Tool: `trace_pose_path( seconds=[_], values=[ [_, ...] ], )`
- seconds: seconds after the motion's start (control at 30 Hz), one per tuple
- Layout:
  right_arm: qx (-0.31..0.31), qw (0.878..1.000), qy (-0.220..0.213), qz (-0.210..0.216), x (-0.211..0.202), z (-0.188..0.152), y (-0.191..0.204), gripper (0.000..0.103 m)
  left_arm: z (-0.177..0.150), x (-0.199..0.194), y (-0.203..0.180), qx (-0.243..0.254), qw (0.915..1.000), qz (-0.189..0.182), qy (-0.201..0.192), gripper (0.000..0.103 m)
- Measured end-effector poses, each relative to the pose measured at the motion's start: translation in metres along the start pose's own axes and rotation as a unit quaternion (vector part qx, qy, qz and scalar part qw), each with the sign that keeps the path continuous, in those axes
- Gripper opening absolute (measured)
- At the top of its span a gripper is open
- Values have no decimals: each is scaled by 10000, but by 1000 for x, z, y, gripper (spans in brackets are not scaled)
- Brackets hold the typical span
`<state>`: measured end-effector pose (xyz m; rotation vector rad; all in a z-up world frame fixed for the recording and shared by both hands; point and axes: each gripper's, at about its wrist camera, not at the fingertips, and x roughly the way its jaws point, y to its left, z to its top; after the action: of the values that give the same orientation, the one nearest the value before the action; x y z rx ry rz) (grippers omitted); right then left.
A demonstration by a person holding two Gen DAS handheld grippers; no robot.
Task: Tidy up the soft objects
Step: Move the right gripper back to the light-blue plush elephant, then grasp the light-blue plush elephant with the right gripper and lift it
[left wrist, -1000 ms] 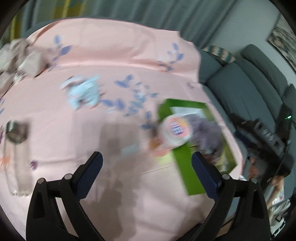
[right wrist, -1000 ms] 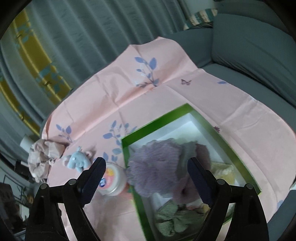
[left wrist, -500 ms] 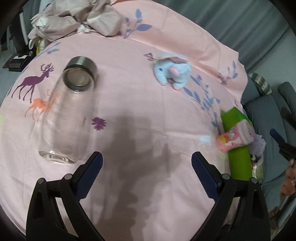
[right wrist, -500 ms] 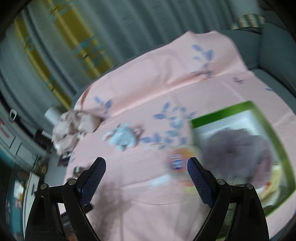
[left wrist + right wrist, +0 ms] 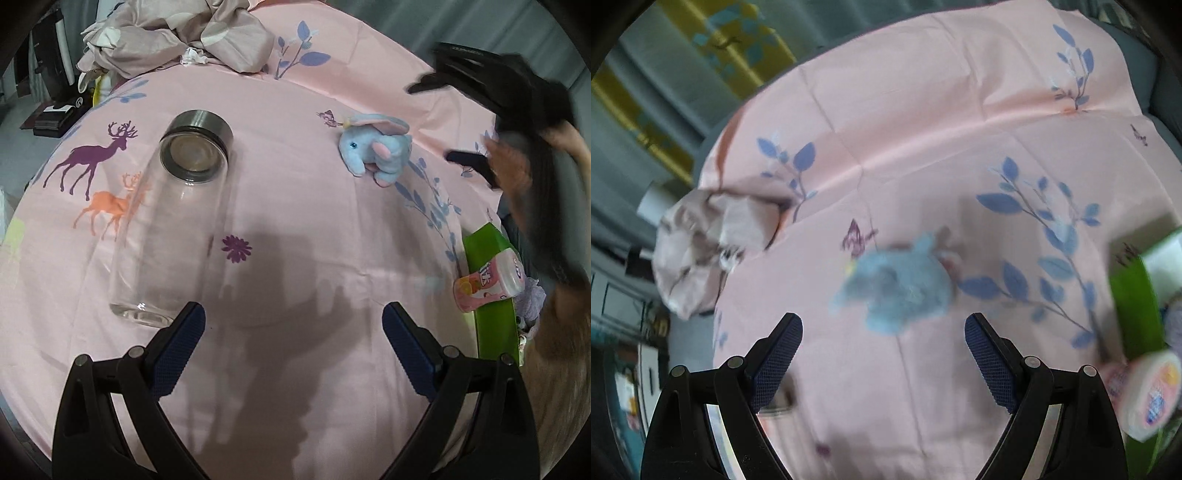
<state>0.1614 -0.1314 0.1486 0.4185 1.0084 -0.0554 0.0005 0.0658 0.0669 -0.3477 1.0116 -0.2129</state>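
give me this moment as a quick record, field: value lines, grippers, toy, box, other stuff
left gripper: open, empty, above the cloth
right gripper: open, empty, blue elephant plush just ahead
blue elephant plush: lying on the pink cloth, untouched
green box: at the cloth's right edge
pink tub: on its side against the box
glass bottle: lying down, left side
crumpled fabric: far edge

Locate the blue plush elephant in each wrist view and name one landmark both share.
Left wrist: blue plush elephant upper right of centre, lying on the pink cloth.
Right wrist: blurred, just above centre, ahead of the open right gripper.
Shared landmark: crumpled beige fabric at the cloth's far edge.
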Motion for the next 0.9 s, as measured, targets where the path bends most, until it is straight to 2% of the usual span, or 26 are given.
trace_pose_path(
  seconds=[0.13,0.2,0.27,0.3,0.33,0.4,0.5,0.57,0.73,0.9],
  values=[
    [378,9990,94,-221,38,19,1,90,2,1,7,-150,9998,-106,68,97],
    [328,9975,112,-612,55,23,0,90,3,0,9,-207,9996,-191,91,97],
    [247,9965,153,-785,68,25,0,90,4,-1,9,-250,9994,-237,91,97],
    [222,9966,204,-771,73,25,-1,89,4,-2,10,-267,9993,-251,85,97],
    [217,9967,297,-726,79,25,-4,80,5,-2,9,-261,9993,-255,82,97],
    [231,9969,336,-668,86,23,-9,77,6,-2,9,-247,9993,-258,81,97],
    [105,9982,193,-566,81,21,-11,63,7,-2,10,-247,9993,-258,82,97],
    [-38,9982,73,-594,70,18,-10,42,8,-3,10,-254,9993,-255,55,97],
    [-214,9987,47,-466,49,7,-10,36,8,-4,10,-255,9994,-218,7,97],
    [-508,9987,20,-87,15,-17,-7,35,8,-9,14,-271,9993,-220,-132,97]
  ],
)
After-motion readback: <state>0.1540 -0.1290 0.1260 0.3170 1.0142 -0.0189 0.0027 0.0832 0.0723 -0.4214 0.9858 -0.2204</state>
